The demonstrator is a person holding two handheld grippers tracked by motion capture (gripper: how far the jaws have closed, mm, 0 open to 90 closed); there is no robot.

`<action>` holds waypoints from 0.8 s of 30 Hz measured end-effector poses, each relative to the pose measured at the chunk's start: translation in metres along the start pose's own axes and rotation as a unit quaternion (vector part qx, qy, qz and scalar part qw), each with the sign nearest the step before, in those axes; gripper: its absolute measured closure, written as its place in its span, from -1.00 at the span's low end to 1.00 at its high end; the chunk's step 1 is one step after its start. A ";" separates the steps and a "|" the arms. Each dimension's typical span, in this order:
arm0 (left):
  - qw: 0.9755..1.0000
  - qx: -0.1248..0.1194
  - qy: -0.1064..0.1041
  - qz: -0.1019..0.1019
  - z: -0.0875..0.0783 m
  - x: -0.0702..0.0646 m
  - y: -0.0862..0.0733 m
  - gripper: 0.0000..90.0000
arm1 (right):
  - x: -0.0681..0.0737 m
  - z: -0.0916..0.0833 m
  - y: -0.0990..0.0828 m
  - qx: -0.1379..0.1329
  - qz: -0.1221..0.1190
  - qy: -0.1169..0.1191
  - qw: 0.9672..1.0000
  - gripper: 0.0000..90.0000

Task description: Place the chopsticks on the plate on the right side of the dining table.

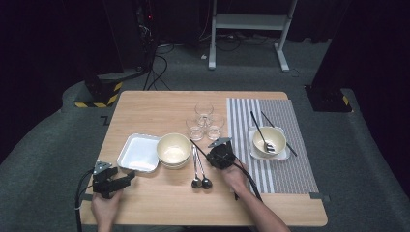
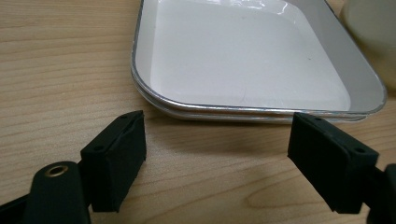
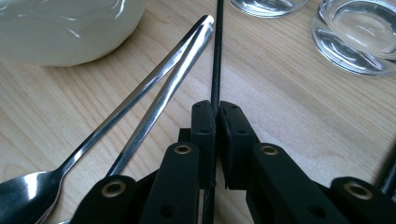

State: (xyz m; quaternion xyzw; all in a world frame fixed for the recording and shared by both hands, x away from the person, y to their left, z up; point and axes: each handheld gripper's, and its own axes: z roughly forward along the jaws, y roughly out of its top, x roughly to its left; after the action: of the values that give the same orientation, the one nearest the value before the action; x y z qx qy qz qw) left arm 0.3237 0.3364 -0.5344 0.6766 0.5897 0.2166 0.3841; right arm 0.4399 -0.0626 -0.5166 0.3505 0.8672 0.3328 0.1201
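While the left claw (image 2: 217,144) gapes wide near the tray (image 2: 243,60), the right claw (image 3: 217,109) pinches a chopstick (image 3: 217,46) (thin, black).

No legible text, label, brand or number found on any item. No readable sign on any surface.

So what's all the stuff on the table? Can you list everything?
Table: one, light wood, centre.
Placemat: one, grey striped, table's right side.
Tray: two stacked, white, left of the bowls.
Cream bowls: a stack, table's middle.
Glasses: three, clear, behind the bowls.
Spoons: two, silver, right of the cream bowls.
Bowl with spoon: one, cream, on a white plate on the placemat.
Chopsticks: two, black, by that bowl.
Chopstick: one, black, in the right gripper.
Left gripper: black, jaws open, near the tray.
Right gripper: black, jaws shut on the chopstick.
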 end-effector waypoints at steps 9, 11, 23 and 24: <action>1.000 -0.001 0.001 -0.002 0.000 0.000 0.000 -0.57 | -0.006 0.003 0.002 -0.007 0.006 0.004 1.000 0.88; 1.000 -0.001 0.001 -0.001 0.000 0.000 0.000 -0.57 | -0.006 0.004 0.002 -0.009 0.004 0.006 1.000 0.86; 1.000 -0.001 0.000 -0.003 0.000 0.000 0.000 -0.57 | -0.011 -0.004 -0.003 -0.006 0.009 0.007 1.000 0.66; 1.000 -0.001 0.000 -0.003 0.000 0.000 0.000 -0.57 | -0.011 -0.006 -0.004 -0.005 0.007 0.004 1.000 0.67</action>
State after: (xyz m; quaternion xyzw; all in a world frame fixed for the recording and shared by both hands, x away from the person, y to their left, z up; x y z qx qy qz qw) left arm 0.3235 0.3364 -0.5345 0.6744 0.5918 0.2158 0.3852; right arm 0.4433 -0.0751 -0.5149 0.3551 0.8634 0.3391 0.1162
